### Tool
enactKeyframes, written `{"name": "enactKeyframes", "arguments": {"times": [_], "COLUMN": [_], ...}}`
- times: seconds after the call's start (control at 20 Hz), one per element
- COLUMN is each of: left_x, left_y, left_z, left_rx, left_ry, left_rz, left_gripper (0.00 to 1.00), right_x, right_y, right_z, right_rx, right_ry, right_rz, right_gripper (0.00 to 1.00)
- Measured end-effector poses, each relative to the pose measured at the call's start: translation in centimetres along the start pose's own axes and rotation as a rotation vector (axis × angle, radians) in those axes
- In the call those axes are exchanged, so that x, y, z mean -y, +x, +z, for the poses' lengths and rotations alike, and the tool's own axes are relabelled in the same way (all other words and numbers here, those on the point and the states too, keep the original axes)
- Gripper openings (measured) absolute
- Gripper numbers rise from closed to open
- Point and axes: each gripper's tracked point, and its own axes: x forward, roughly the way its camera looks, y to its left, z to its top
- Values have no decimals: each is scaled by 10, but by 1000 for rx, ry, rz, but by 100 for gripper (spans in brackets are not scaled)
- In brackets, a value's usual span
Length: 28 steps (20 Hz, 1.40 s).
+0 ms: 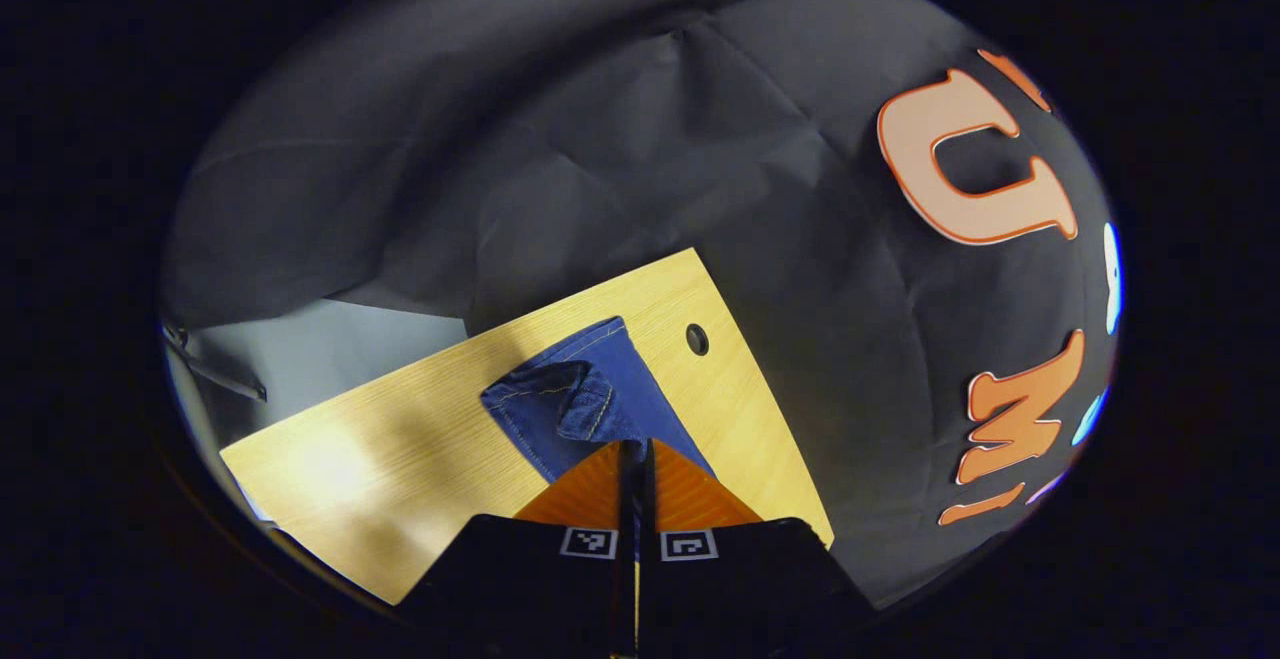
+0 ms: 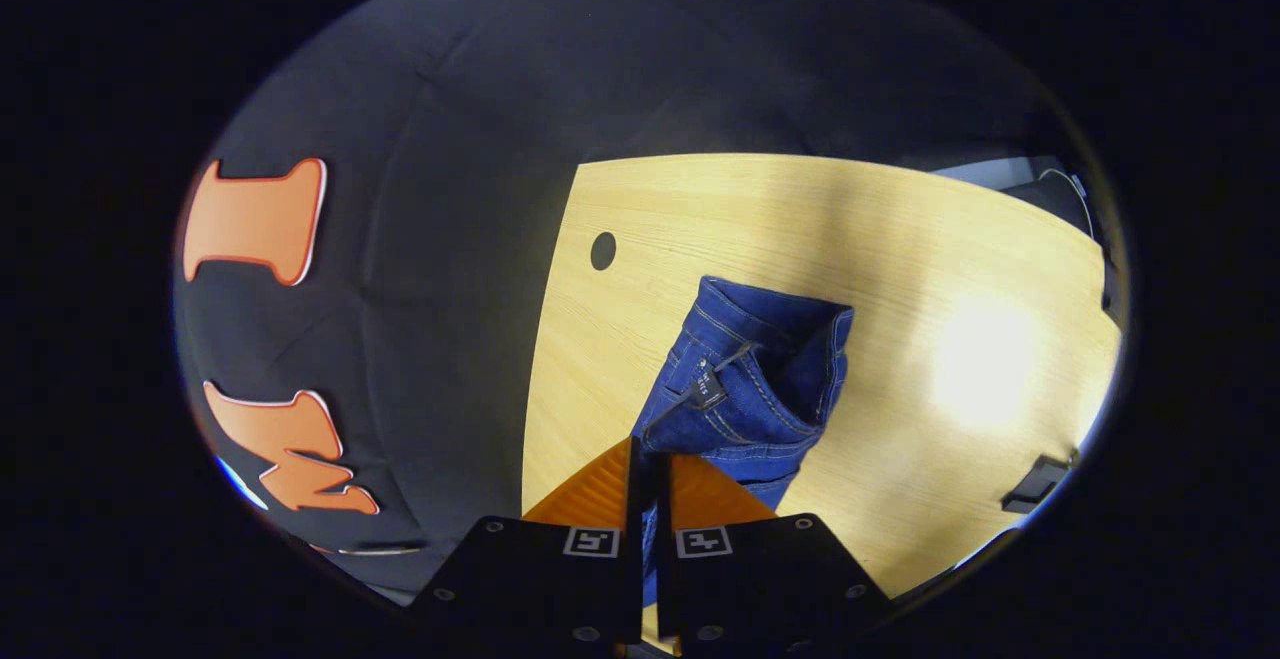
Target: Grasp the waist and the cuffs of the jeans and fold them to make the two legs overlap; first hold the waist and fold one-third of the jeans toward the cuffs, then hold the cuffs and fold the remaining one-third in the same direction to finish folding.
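— Where were the jeans (image 2: 745, 384) at that point?

— On the wooden table (image 2: 950, 239), near its corner by the cable hole (image 2: 603, 250). Through my right gripper view I saw the waist end, open like a mouth with the inner label showing. Through my left gripper view I saw a hemmed end, the cuffs I think, bunched on the wood.

— And your tongs?

— My right gripper (image 2: 648, 459) had its fingers drawn together with denim pinched between them at the waist edge. My left gripper (image 1: 635, 454) had its fingers closed to a thin slit right at the cloth; whether denim sat between them, I couldn't tell.

— How would you have done that step well?

— I judged it the first fold, laying one leg over the other. I'd have kept both ends at one height and carried them across together, so the seams met and nothing twisted. A light pinch could slip; denim is heavy.

— Any containers about?

— None that I saw. A small dark object (image 2: 1035, 484) lay near the table's edge, well apart from the jeans.
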Motion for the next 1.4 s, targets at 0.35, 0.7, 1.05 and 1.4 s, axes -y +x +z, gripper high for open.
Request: {"name": "enactKeyframes", "arguments": {"times": [0.35, 0.7, 1.05, 1.4], "left_x": [4, 31, 68, 74], "left_y": [93, 135, 98, 103], "left_z": [9, 19, 52, 37], "left_rx": [-134, -124, 106, 228], "left_ry": [111, 296, 549, 823], "left_rz": [129, 137, 126, 144], "left_gripper": [1, 21, 79, 98], "right_x": [-9, -14, -19, 87], "right_y": [64, 93, 71, 38], "right_z": [10, 13, 20, 26], "right_rx": [-20, -53, 27, 35], "right_ry": [30, 79, -236, -511], "right_rz": [-117, -160, -108, -387], "right_gripper": [6, 6, 75, 97]}}
